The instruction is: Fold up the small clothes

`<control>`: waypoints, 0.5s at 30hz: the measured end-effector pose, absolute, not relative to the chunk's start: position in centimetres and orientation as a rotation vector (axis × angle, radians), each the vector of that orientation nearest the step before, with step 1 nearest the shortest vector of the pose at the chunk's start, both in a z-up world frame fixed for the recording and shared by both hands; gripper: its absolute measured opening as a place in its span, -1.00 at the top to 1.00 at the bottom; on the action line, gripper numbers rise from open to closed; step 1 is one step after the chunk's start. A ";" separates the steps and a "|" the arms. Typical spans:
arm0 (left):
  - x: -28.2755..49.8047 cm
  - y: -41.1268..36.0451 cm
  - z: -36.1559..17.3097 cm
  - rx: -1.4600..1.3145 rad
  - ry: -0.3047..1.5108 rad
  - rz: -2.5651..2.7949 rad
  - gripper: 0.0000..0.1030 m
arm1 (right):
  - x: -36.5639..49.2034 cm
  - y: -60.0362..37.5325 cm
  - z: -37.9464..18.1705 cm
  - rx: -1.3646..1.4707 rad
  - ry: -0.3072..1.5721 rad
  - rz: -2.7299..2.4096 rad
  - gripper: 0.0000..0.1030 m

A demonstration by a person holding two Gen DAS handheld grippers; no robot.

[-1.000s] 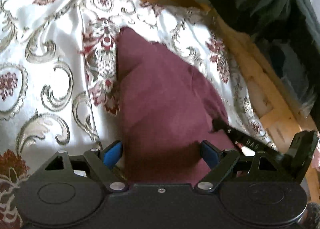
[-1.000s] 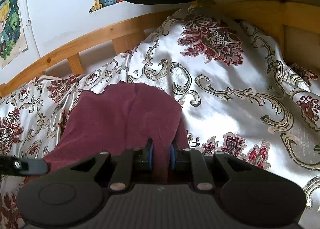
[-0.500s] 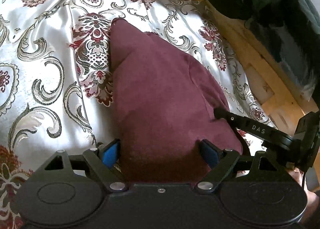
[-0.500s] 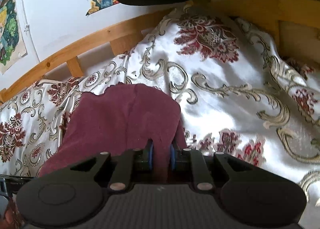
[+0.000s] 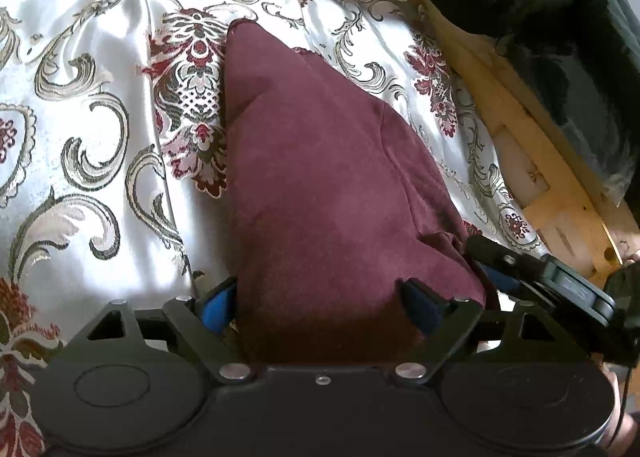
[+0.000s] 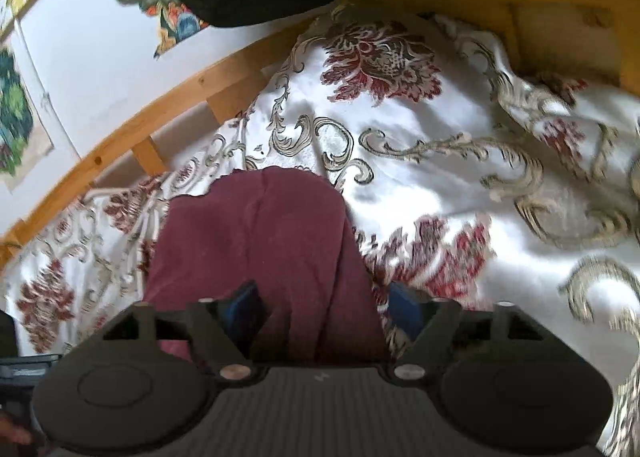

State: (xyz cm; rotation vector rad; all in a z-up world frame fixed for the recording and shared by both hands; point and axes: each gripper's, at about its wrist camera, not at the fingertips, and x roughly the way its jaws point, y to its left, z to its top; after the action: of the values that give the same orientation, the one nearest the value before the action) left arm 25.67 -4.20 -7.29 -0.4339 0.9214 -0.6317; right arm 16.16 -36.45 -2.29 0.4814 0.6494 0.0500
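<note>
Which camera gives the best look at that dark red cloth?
The left wrist view: the maroon cloth lies there sharp and long across the patterned bedspread. The right wrist view shows its shorter, rounded end, slightly blurred, between that gripper's open fingers.

Maroon garment [image 5: 320, 185]: matt, slightly napped cloth. Bedspread [image 5: 100, 145]: glossy satin brocade, raised scrollwork. Bed frame [image 6: 168, 105]: bare pale wood, knots visible. Left gripper [image 5: 320, 303]: matt black plastic, metal rivets, blue pads [image 5: 218, 305].

Left tool [image 5: 322, 303]: jaws spread wide, blue pads at 9 and 3 o'clock. Right tool [image 6: 324, 307]: jaws likewise parted, gripping nothing; seen in left view at 3 o'clock.
</note>
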 end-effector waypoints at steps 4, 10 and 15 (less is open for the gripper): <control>25.8 -4.1 -7.5 -0.446 0.931 -0.633 -0.73 | 14.4 -36.5 -2.2 0.519 0.625 0.127 -0.90; 25.9 -3.9 -7.7 -0.458 0.941 -0.634 -0.77 | 12.9 -34.6 -2.5 0.419 0.672 0.226 -0.80; 26.1 -3.8 -8.0 -0.470 0.954 -0.634 -0.78 | 12.4 -32.9 -2.8 0.309 0.686 0.256 0.16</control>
State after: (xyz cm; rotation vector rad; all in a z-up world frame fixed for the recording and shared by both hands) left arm 26.08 -3.84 -8.04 -0.4703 0.9544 -0.6343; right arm 12.39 -32.93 -2.75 0.3092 0.6865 0.2557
